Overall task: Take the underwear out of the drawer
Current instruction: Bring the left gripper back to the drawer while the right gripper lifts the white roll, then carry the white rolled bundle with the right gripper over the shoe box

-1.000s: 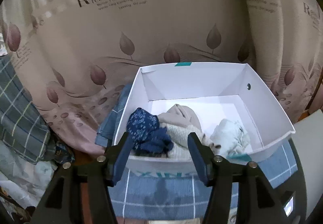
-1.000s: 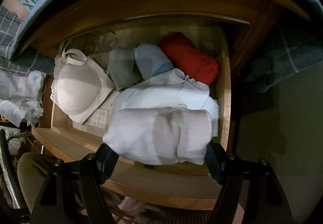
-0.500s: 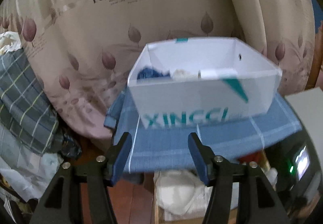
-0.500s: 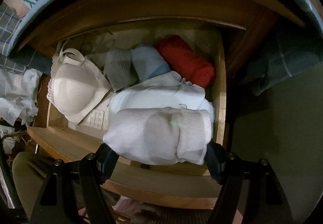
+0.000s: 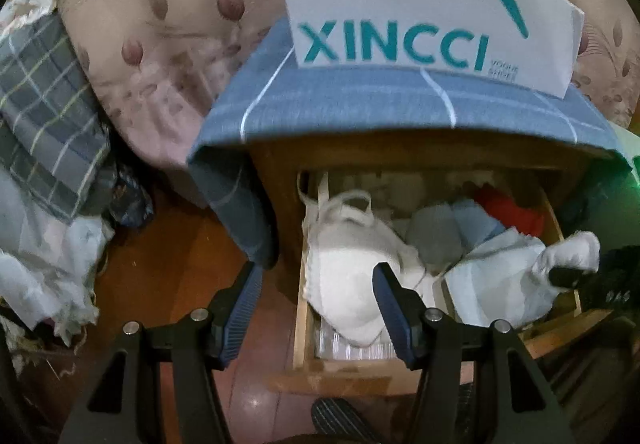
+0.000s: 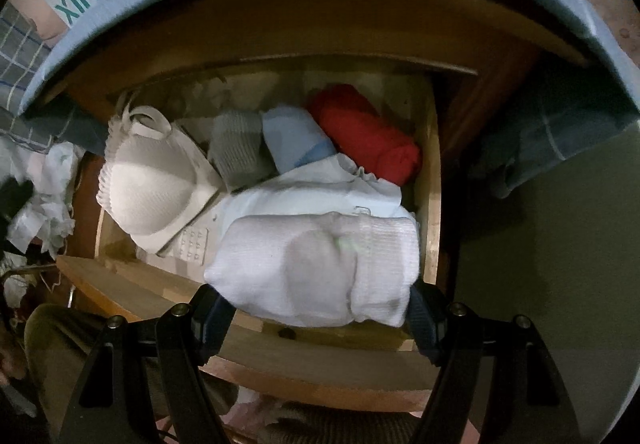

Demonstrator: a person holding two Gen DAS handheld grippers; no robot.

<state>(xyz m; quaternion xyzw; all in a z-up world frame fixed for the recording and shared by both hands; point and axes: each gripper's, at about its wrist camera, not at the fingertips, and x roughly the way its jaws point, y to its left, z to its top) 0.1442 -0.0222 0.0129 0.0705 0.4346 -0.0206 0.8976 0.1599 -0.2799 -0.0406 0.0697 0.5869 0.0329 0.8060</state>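
Note:
An open wooden drawer (image 5: 301, 324) (image 6: 433, 203) holds a white bra (image 5: 344, 284) (image 6: 148, 195), a grey roll (image 6: 236, 151), a light blue roll (image 6: 292, 139), a red roll (image 6: 368, 131) and a white folded garment (image 6: 320, 191). My right gripper (image 6: 320, 312) is shut on a white rolled bundle (image 6: 312, 268) (image 5: 568, 252) above the drawer's front right corner. My left gripper (image 5: 318, 276) is open and empty, low over the drawer's left wall. Its right finger is in front of the bra, its left finger over the floor.
Above the drawer, a white box (image 5: 400, 3) marked XINCCI stands on a blue checked cloth (image 5: 360, 107) that hangs over the cabinet top. A leaf-print quilt (image 5: 160, 23) and crumpled cloth (image 5: 48, 276) lie left. A person's knee (image 6: 60, 344) is at lower left.
My left gripper has dropped from above the white box to the drawer, so the box's inside is out of sight. The right gripper has kept still with the bundle.

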